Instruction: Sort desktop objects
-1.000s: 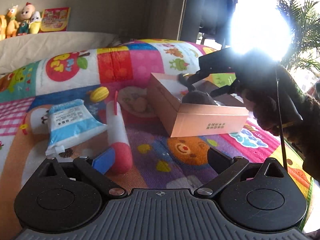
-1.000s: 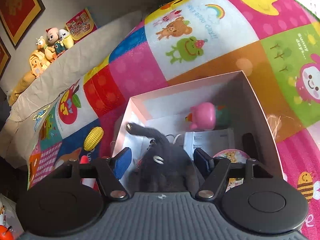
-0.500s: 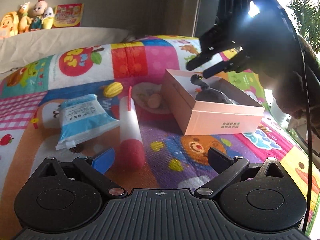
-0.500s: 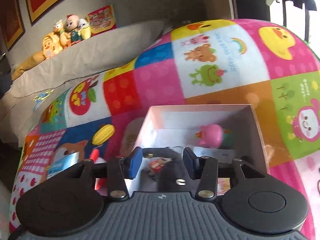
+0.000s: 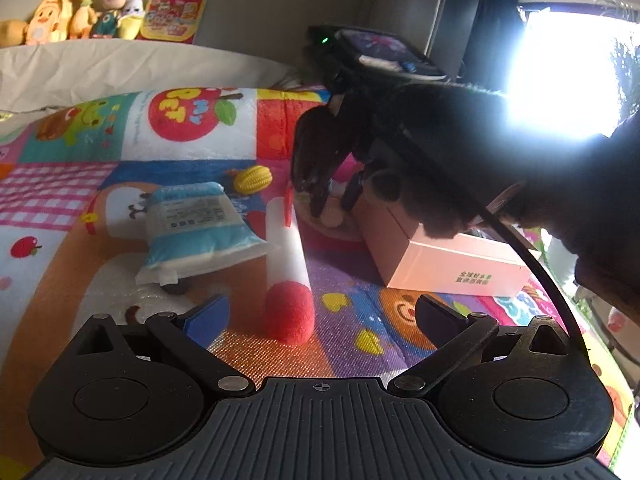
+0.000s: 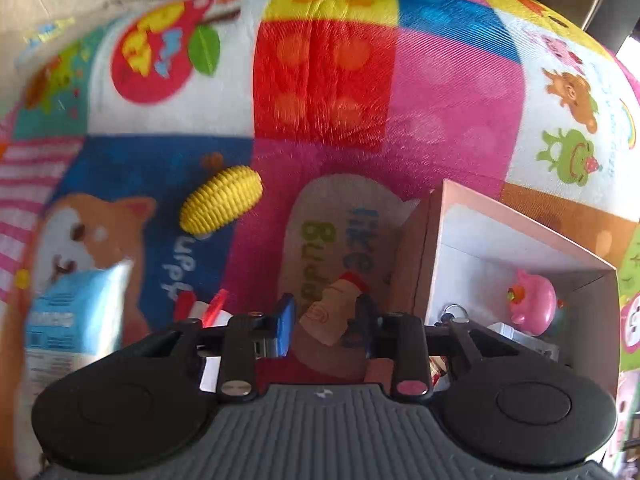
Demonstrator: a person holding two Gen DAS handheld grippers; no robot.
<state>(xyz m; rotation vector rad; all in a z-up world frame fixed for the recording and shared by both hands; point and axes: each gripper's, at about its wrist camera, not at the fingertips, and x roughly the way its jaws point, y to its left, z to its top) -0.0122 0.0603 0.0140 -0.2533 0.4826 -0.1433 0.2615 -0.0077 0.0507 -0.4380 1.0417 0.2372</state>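
1. The pink cardboard box [image 6: 516, 248] sits open on the play mat [image 6: 320, 80]; inside it lie a pink pig toy [image 6: 534, 304], a metal key ring and some printed packets.
2. The right gripper [image 6: 325, 320] reaches down just left of the box, its two fingers narrowed on either side of a small beige figurine with a red tip [image 6: 334, 310]; whether the pads actually press it I cannot tell.
3. The left gripper [image 5: 322, 316] hovers low with its jaws spread wide, holding nothing; a white roller with a red foam end [image 5: 288, 264] lies ahead of it.
4. A blue-and-white pouch [image 5: 196, 232] and a yellow corn toy [image 6: 220, 204] rest on the mat, apart from the box.
5. Plush dolls [image 5: 80, 12] line a ledge against the wall, and bright window light glares at right.
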